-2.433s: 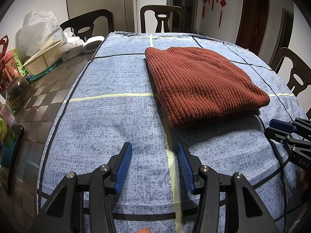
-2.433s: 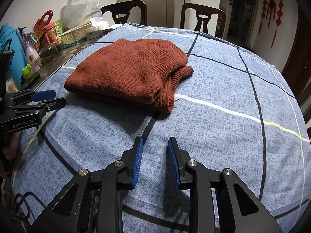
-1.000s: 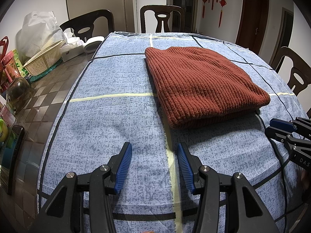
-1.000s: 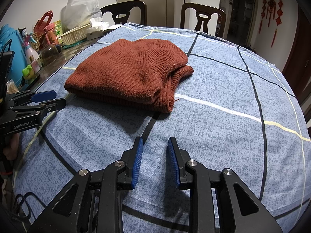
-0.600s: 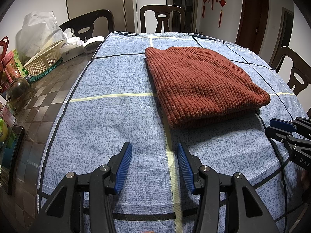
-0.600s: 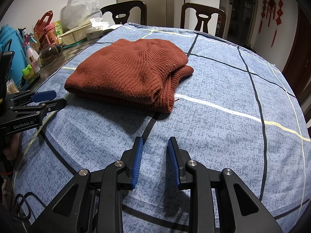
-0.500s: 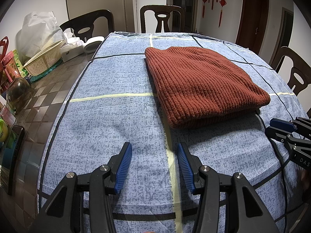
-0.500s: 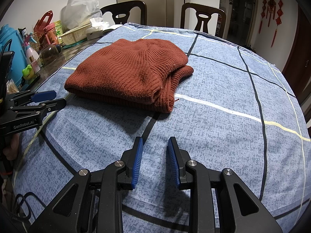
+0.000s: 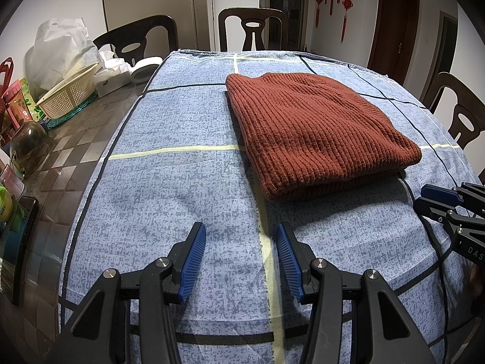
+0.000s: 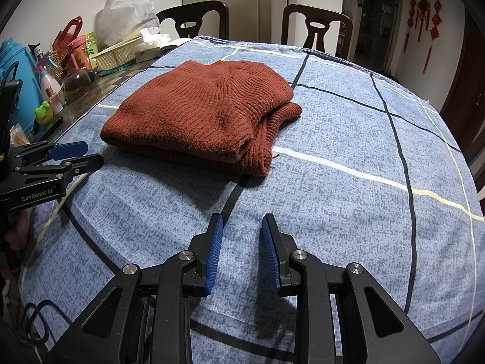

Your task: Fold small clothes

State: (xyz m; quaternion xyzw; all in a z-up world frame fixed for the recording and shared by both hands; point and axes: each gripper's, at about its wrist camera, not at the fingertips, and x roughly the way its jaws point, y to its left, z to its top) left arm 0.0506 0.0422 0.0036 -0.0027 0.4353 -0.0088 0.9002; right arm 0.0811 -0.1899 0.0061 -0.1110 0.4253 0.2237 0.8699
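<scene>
- Left wrist view: my left gripper (image 9: pixel 241 239) hangs low over the blue checked tablecloth (image 9: pixel 169 188) with its blue-padded jaws spread wide and nothing between them.
- Left wrist view: the rust-red knitted sweater (image 9: pixel 312 130) lies folded into a thick rectangle on the cloth, ahead of my left gripper and a little to the right, well clear of the fingertips (image 9: pixel 197 236).
- Left wrist view: my right gripper (image 9: pixel 439 200) pokes in from the right edge, near the sweater's near right corner but not touching it.
- Left wrist view: on the bare table at the left I see a cream plastic basket (image 9: pixel 68 95), a white bag (image 9: pixel 57 51) behind it and a glass jar (image 9: pixel 30 145) nearer me; dark wooden chairs (image 9: pixel 253 28) stand at the far side.
- Right wrist view: my right gripper (image 10: pixel 241 236) sits over the cloth, jaws parted moderately, narrower than the left pair, gripping nothing.
- Right wrist view: the sweater (image 10: pixel 209 112) rests ahead and to the left, its layered folded edges facing me, apart from my fingertips (image 10: pixel 216 227).
- Right wrist view: my left gripper (image 10: pixel 72 156) reaches in from the left, jaws apart, its tips just short of the sweater's near left corner.
- Right wrist view: bottles and a blue container (image 10: pixel 18 72) crowd the table's left edge.
</scene>
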